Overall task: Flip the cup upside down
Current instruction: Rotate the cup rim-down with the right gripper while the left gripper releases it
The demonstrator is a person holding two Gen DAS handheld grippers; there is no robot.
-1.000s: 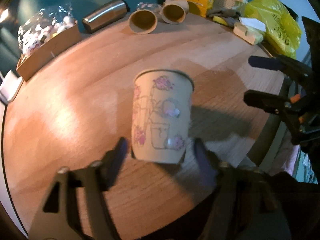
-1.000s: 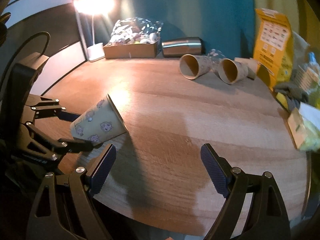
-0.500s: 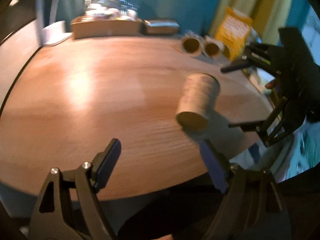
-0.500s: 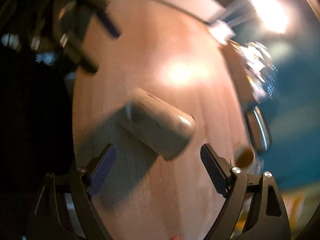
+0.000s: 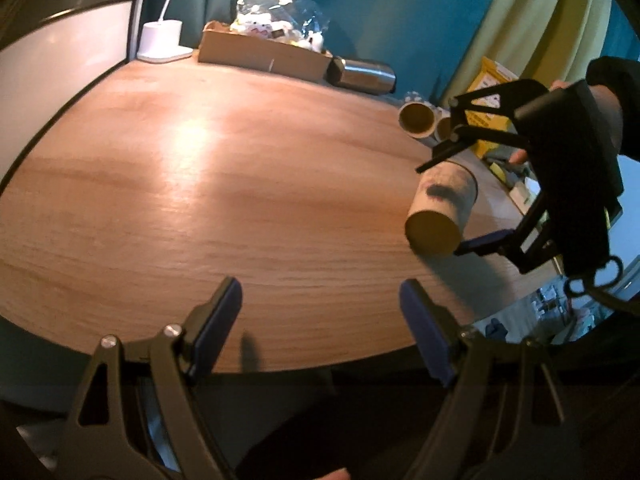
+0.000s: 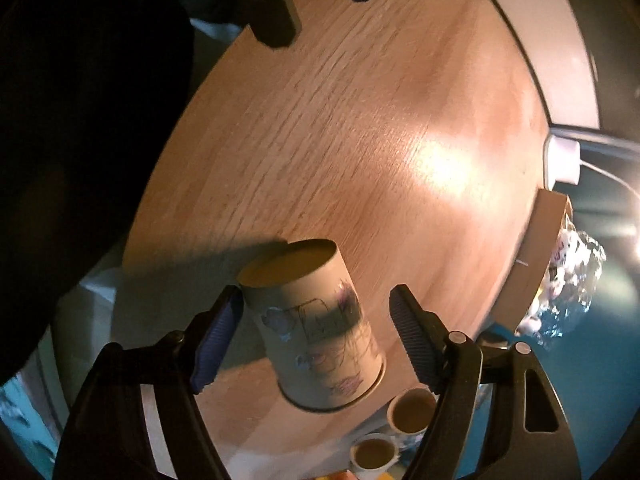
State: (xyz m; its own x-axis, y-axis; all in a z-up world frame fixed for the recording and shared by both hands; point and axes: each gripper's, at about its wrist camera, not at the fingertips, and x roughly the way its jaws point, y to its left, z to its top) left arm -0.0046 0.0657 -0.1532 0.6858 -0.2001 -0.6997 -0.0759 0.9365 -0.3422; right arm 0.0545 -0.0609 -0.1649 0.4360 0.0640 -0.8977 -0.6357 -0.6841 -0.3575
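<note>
The beige paper cup with pink and blue flower prints (image 6: 316, 328) lies between the fingers of my right gripper (image 6: 316, 332), its flat base toward the camera and its mouth away. The jaws stand open around it; the left pad (image 6: 218, 334) is at the cup's side, the right pad (image 6: 412, 338) is apart from it. In the left wrist view the cup (image 5: 440, 212) is at the right of the round wooden table (image 5: 200, 200), with the right gripper (image 5: 460, 204) around it. My left gripper (image 5: 320, 328) is open and empty near the table's front edge.
Two more paper cups (image 5: 418, 120) lie on their sides at the back right, also in the right wrist view (image 6: 412, 414). A steel tumbler (image 5: 364, 76), a cardboard box of wrapped items (image 5: 264, 54) and a white lamp base (image 5: 162, 40) line the far edge.
My left gripper let go of the cup and drew back to the table's front edge. My right gripper has swung round and come around the cup, which has tipped over.
</note>
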